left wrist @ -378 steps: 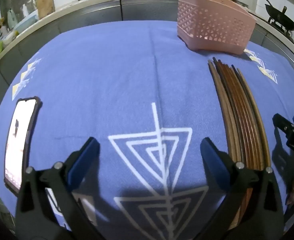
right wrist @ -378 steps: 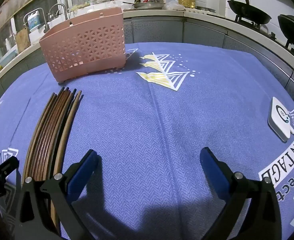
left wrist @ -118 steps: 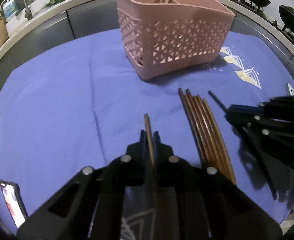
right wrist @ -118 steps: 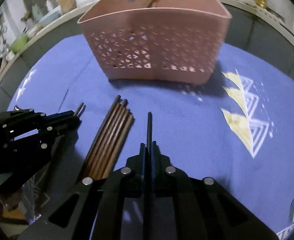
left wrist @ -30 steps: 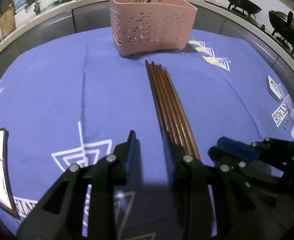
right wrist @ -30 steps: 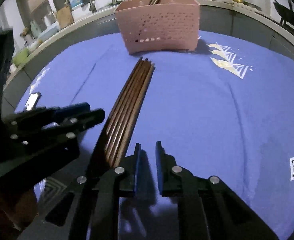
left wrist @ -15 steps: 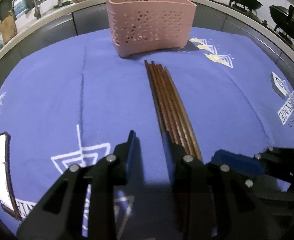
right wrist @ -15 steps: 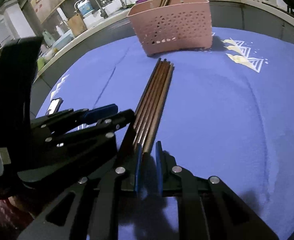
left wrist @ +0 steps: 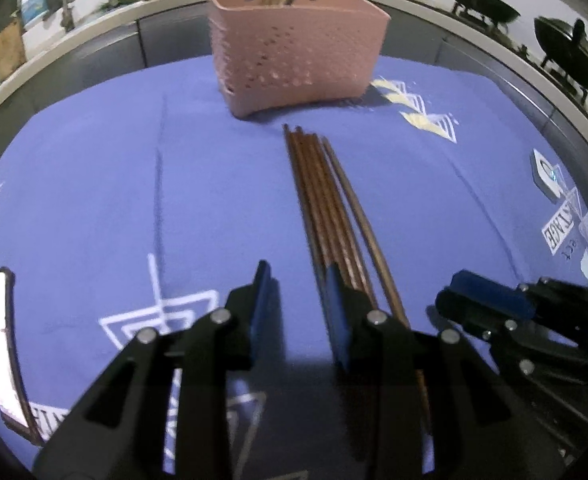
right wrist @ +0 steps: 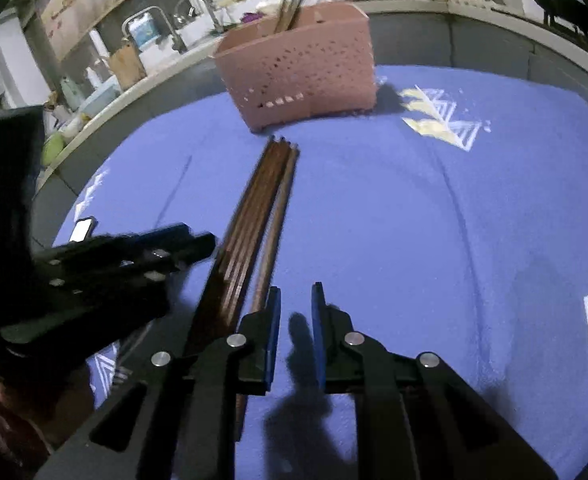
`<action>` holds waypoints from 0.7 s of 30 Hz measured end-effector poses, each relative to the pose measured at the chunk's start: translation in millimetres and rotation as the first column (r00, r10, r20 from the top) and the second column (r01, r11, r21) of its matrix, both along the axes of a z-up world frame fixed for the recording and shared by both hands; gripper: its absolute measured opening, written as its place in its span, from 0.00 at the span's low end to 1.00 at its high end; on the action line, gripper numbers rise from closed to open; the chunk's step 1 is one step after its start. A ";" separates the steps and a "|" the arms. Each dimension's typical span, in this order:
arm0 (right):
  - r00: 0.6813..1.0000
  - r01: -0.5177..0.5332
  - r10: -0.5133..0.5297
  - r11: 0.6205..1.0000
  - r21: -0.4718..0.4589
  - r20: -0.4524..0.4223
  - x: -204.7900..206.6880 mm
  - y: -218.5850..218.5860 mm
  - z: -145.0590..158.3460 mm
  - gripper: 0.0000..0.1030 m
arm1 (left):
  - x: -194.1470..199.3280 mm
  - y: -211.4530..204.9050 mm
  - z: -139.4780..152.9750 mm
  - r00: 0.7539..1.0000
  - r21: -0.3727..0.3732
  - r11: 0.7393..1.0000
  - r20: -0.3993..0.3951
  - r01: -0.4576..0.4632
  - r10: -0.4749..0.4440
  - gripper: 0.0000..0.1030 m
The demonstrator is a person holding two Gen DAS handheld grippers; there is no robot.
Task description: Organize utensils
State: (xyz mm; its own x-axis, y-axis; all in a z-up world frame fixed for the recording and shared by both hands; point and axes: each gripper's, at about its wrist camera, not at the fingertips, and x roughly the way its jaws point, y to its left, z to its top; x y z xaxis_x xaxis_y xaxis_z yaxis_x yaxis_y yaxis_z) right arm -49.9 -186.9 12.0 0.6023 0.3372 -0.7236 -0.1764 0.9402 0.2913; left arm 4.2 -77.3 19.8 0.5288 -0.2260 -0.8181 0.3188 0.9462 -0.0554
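- Step: between picks. Loose chopsticks (left wrist: 325,216) lie bundled on blue cloth (left wrist: 94,184), short of pink basket (left wrist: 297,48), which already holds several.
- Left gripper (left wrist: 297,304) and right gripper (right wrist: 295,312): fingers slightly spread, empty, flanking the bundle's near end.
- Next, likely: each straddles one outer stick, then pinches.

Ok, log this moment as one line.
left gripper: jaws open, empty | right gripper: jaws open, empty | chopsticks: on cloth | basket: some chopsticks in

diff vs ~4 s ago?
Both grippers have let go of the single chopsticks they carried. The left gripper and right gripper are open and empty at the chopstick row. More chopsticks stand in the pink basket, which stayed put.
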 end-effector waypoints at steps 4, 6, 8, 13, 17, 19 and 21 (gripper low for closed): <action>0.999 -0.034 0.034 0.999 0.008 0.002 -1.2 7.3 0.0 0.15 | -0.2 -4.4 -4.6 1.000 0.031 1.000 0.019 -0.003 0.003 0.27; 0.999 -0.043 0.043 0.999 0.006 -0.008 0.8 13.0 -2.9 0.15 | 2.3 -3.6 -5.1 1.000 0.039 0.999 0.017 -0.007 0.007 0.27; 0.999 -0.050 0.050 0.999 0.008 -0.016 1.4 16.0 -5.8 0.15 | 3.7 -1.0 -5.4 1.000 0.043 0.999 0.009 -0.014 0.013 0.27; 0.996 -0.088 0.088 0.996 0.006 -0.007 -4.1 23.9 -4.9 0.15 | 6.2 -2.3 -5.4 1.000 0.023 1.000 -0.023 -0.005 0.006 0.26; 0.993 -0.115 0.115 0.993 -0.029 -0.013 -4.0 32.6 -9.2 0.15 | 6.0 -4.5 -4.5 1.000 0.044 0.999 -0.009 -0.010 0.010 0.27; 0.994 -0.106 0.105 0.992 -0.072 -0.008 -3.9 36.1 -13.6 0.15 | 8.4 -2.8 -7.7 1.000 0.044 0.999 -0.020 -0.016 0.017 0.26; 0.995 -0.095 0.094 0.993 -0.069 -0.022 -0.9 31.9 -16.3 0.15 | 9.0 -1.0 -7.9 1.000 0.042 0.999 -0.023 -0.019 0.020 0.26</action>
State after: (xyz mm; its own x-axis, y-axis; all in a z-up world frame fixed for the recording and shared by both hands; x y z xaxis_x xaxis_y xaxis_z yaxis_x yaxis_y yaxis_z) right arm -50.8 -154.9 -4.3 0.5560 0.3404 -0.7583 -0.2607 0.9377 0.2298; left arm 13.2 -78.3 11.9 0.5134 -0.1818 -0.8387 0.2997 0.9537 -0.0233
